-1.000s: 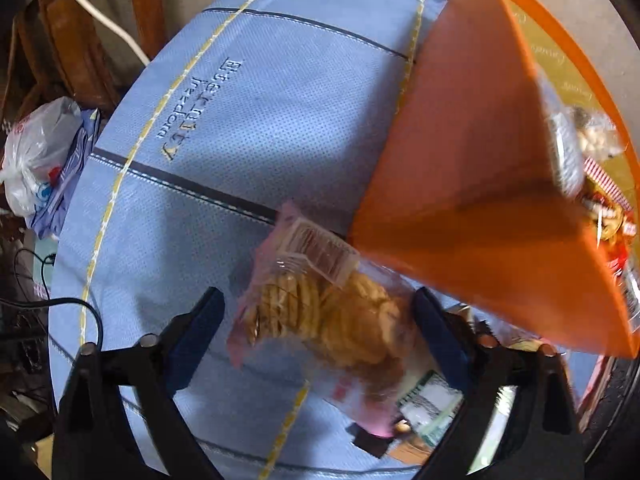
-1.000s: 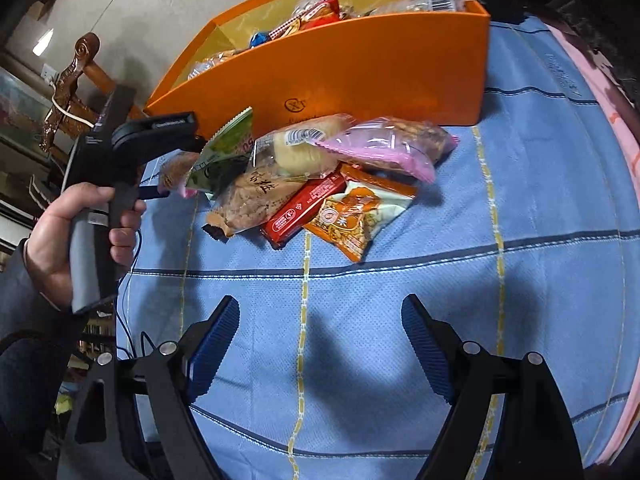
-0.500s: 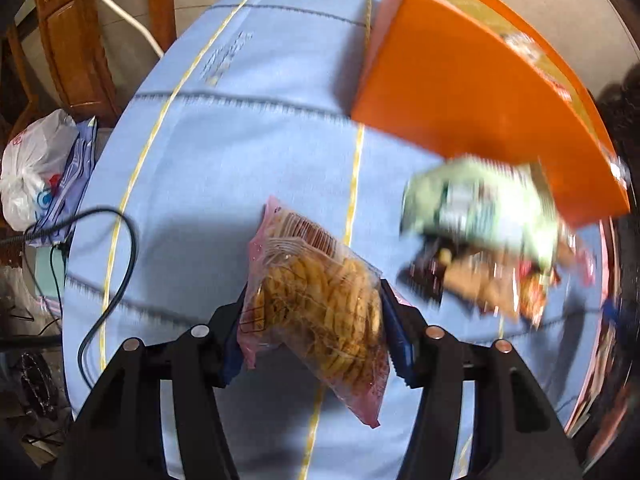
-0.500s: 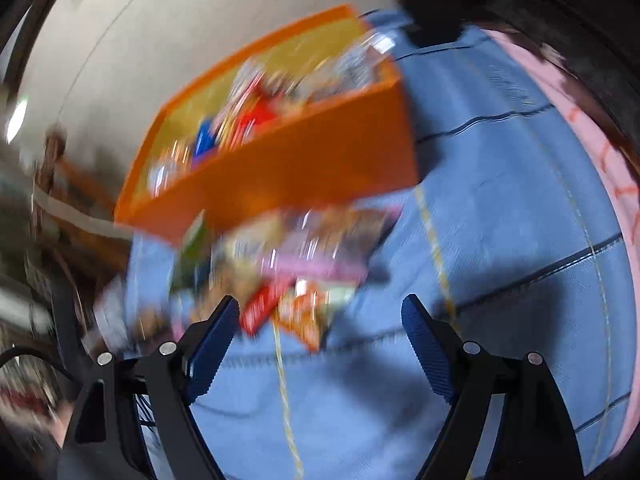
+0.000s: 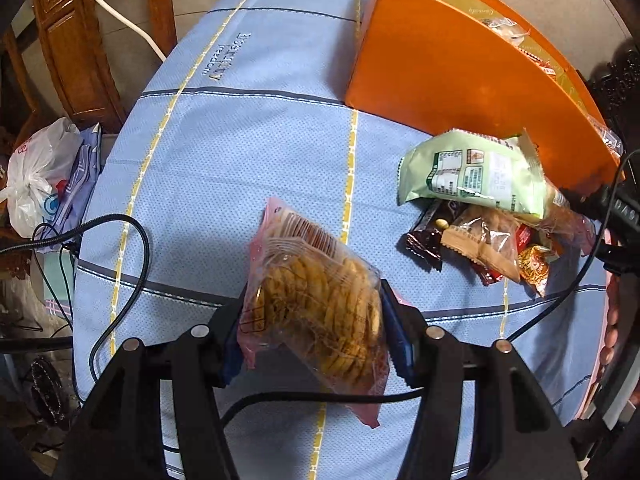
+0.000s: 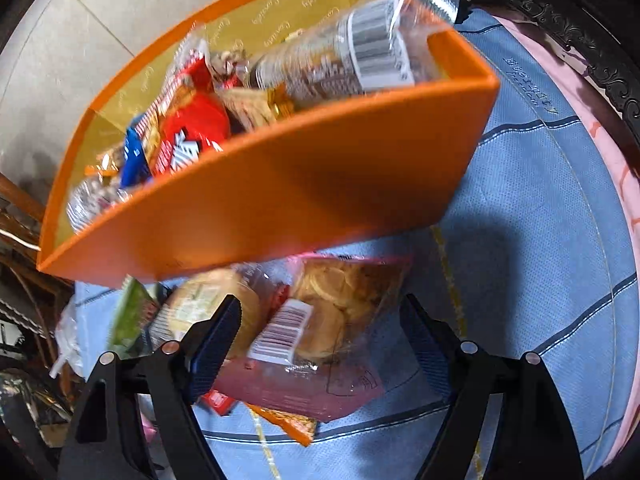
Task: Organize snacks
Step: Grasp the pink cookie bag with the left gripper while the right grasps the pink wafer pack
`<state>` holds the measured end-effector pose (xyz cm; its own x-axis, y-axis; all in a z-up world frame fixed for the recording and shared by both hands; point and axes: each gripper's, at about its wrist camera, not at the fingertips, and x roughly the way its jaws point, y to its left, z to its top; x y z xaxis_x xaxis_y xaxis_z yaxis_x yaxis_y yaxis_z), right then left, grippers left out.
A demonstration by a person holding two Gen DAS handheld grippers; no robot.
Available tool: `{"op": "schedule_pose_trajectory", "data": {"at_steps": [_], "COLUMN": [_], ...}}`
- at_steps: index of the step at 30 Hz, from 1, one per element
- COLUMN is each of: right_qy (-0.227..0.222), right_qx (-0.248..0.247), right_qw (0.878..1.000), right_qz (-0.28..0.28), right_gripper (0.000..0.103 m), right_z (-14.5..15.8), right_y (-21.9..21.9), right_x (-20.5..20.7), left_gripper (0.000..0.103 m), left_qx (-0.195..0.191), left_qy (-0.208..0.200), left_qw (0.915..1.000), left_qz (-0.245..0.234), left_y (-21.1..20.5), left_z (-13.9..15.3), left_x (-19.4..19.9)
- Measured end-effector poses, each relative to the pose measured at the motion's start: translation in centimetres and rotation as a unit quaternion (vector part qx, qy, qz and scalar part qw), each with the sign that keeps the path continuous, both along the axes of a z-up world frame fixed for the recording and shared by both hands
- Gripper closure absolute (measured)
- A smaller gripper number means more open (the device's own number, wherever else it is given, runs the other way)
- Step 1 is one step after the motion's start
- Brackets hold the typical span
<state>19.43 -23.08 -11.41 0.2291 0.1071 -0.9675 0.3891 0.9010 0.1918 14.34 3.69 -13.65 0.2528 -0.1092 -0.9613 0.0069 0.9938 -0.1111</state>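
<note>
My left gripper is shut on a pink-edged clear bag of round cookies and holds it above the blue tablecloth. An orange box stands at the far right; in the right wrist view the orange box holds several snack packs. A pile of snacks lies in front of it, topped by a green pack. My right gripper is open, its fingers on either side of a pink bag of pastries in that pile.
A wooden chair and a white plastic bag lie beyond the table's left edge. A black cable loops over the cloth at left. The other handle shows at the right edge.
My left gripper shut on the cookie bag and lifted it back from the box. My right gripper swung in over the snack pile, close to the box.
</note>
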Motion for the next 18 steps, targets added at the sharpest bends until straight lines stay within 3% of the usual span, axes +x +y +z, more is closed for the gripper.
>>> {"op": "schedule_pose_trajectory", "data": {"at_steps": [1,2,3,6,9,18], "right_qy": [0.001,0.010,0.005,-0.022,-0.043,-0.100], "right_qx": [-0.003,-0.021,-0.032,-0.058,-0.026,0.002], "right_qw": [1.000,0.999,0.999,0.996,0.998,0.993], "right_qz": [0.007,0.023,0.036,0.060,0.047,0.055], "right_gripper": [0.038,0.055,0.058,0.061,0.061,0.061], "right_z": [-0.1,-0.5,-0.4,0.9,2.9,9.1], "right_y": [0.2,0.5,0.7,1.2,0.3,-0.4], "right_x": [-0.1,-0.1,-0.2,-1.7,-4.2,-9.2], "left_gripper": [0.047,0.046,0.046,0.046,0.046,0.046], "left_qx": [0.000,0.001,0.003,0.001,0.011,-0.001], "left_qy": [0.001,0.002,0.003,0.003,-0.014,-0.046], "left_qw": [1.0000,1.0000,1.0000,0.9999,0.9994,0.9979], "left_qz": [0.000,-0.001,-0.004,-0.014,-0.029,-0.046], "left_y": [0.1,0.1,0.0,-0.1,-0.3,-1.3], "left_z": [-0.1,-0.1,-0.2,-0.1,0.6,3.6], "left_x": [0.0,-0.3,-0.4,-0.1,0.0,-0.8]}}
